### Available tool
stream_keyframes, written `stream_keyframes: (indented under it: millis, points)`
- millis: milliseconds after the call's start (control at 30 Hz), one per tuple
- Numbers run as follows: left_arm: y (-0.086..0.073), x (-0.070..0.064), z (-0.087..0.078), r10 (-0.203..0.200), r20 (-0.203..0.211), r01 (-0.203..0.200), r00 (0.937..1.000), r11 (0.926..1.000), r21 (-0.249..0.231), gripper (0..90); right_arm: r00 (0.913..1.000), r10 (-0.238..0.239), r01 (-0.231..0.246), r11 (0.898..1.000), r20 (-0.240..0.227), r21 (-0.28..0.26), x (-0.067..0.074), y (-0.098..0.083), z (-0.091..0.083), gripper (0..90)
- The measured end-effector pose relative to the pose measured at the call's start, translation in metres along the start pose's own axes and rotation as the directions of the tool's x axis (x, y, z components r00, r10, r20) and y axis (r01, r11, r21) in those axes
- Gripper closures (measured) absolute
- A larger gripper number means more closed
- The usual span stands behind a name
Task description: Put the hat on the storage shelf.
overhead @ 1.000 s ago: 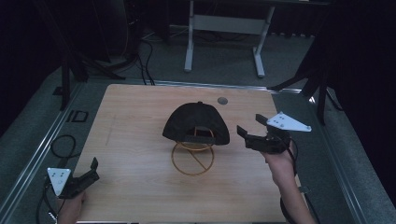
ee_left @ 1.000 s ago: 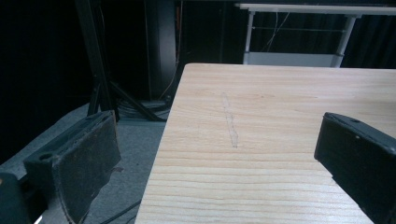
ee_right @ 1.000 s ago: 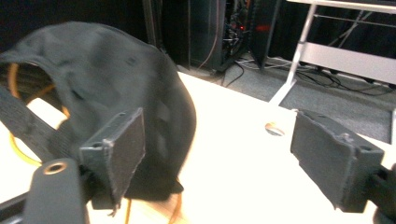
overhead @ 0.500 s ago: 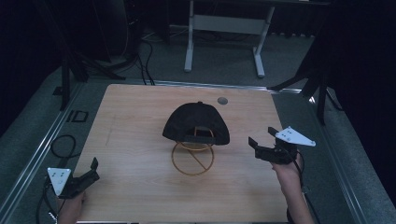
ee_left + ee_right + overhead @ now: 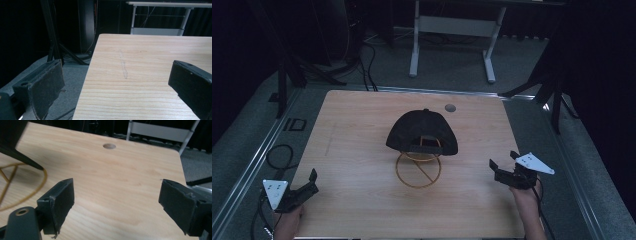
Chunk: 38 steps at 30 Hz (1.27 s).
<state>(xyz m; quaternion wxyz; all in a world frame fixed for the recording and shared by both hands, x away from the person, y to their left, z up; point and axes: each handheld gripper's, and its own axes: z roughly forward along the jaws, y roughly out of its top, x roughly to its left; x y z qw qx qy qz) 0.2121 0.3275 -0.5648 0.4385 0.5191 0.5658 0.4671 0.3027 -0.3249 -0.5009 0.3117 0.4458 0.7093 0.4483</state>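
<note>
Both hand-held grippers gape empty; black cap [image 5: 422, 131] sits atop gold wire stand [image 5: 418, 169].

Light is dim all round, and it falls mainly on the wooden table [image 5: 362, 150], which glows pale against near-black surroundings. The black cap [image 5: 422, 131] swallows detail, barely any texture on it, with only a soft shadow beneath. No glare anywhere. The high view is grainy and soft. In both gripper views the near jaws blur slightly, and the background sinks into darkness.
</note>
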Motion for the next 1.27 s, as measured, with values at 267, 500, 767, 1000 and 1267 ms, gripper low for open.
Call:
stream_keyframes:
  millis: [267, 500, 767, 1000, 1267]
  points:
    - [0.0, 0.0, 0.0, 0.001, -0.001, -0.001, 1.0, 1.0, 0.0, 0.6, 0.9988, 0.008, -0.01, 0.999, 0.048, 0.05, -0.011, -0.028, -0.004, 12.9]
    - [0.0, 0.0, 0.0, 0.001, 0.0, -0.001, 1.0, 1.0, -0.001, 0.6, 0.9951, 0.024, -0.03, 0.998, 0.096, 0.058, -0.017, -0.042, -0.011, 12.9]
    - [0.0, 0.0, 0.0, 0.001, 0.001, -0.001, 1.0, 1.0, -0.004, 0.6, 0.9883, 0.065, -0.076, 0.994, 0.138, 0.074, -0.025, -0.056, -0.016, 13.1]
    - [0.0, 0.0, -0.001, 0.0, 0.004, 0.0, 1.0, 1.0, -0.005, 0.6, 0.9818, 0.076, -0.091, 0.992, 0.174, 0.083, -0.029, -0.063, -0.017, 13.2]
    - [0.0, 0.001, -0.001, -0.005, 0.006, 0.005, 1.0, 1.0, -0.007, 0.6, 0.9778, 0.085, -0.102, 0.992, 0.191, 0.08, -0.03, -0.064, -0.017, 13.4]
